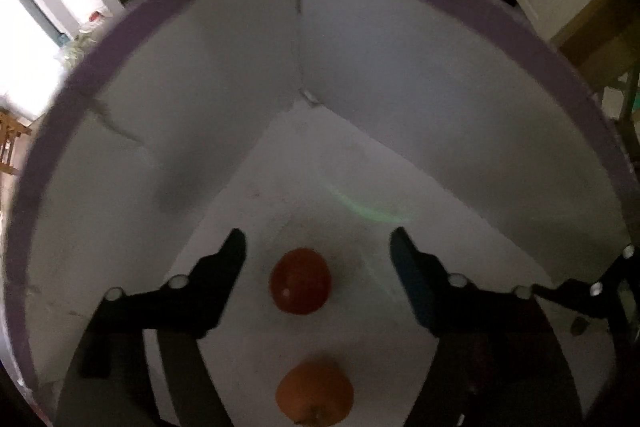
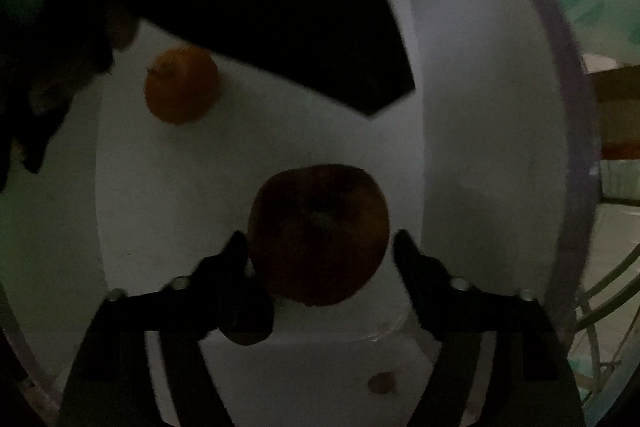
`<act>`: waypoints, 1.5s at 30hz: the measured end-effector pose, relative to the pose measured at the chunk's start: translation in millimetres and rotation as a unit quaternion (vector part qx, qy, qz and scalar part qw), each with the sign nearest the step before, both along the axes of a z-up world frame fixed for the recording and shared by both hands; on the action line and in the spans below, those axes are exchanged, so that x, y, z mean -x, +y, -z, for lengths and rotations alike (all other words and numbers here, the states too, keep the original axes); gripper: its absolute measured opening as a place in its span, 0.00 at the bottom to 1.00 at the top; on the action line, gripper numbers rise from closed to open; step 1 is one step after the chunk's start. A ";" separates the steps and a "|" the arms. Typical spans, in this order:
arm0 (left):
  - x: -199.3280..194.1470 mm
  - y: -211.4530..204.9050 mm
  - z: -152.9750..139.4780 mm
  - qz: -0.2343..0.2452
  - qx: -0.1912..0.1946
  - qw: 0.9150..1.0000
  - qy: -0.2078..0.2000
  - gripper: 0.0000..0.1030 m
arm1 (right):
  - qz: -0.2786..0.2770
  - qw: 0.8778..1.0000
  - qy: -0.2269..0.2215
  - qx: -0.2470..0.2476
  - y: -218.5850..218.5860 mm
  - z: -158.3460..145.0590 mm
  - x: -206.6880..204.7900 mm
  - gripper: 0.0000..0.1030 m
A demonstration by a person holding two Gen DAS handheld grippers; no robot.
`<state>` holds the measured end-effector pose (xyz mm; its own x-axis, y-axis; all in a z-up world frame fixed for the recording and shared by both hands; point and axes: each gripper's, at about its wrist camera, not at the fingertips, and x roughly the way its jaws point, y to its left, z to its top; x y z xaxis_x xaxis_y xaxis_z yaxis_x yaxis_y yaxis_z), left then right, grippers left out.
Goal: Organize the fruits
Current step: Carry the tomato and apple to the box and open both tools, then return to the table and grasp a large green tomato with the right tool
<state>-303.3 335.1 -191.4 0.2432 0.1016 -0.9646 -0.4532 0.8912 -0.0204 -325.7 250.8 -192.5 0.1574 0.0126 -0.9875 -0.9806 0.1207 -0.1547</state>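
While both grippers point down into a white box [image 1: 400, 75] with a purple rim, the fruits lie on its floor. In the left wrist view, the orange [image 1: 315, 393] is the nearest thing, low between the arms of the left gripper [image 1: 318, 247]. Just beyond it, apart from it, a small red fruit [image 1: 300, 281] lies between the two fingers, which stand wide and do not touch it. Farther on, the bare floor runs to the far corner of the box, where two walls meet.

In the dark right wrist view, a big dark red apple [image 2: 318, 235] sits between the fingers of the right gripper [image 2: 318, 247]. The left finger seems to touch it and the right one stands just beside, so the jaws are wide, not pressing. Farther away, near the left wall, lies the orange [image 2: 182, 85].
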 end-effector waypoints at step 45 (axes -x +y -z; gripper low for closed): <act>-301.6 -223.3 -209.2 0.114 0.093 0.945 -0.290 0.99 | 0.597 0.684 -0.027 -0.418 -350.4 -206.1 -500.0 0.87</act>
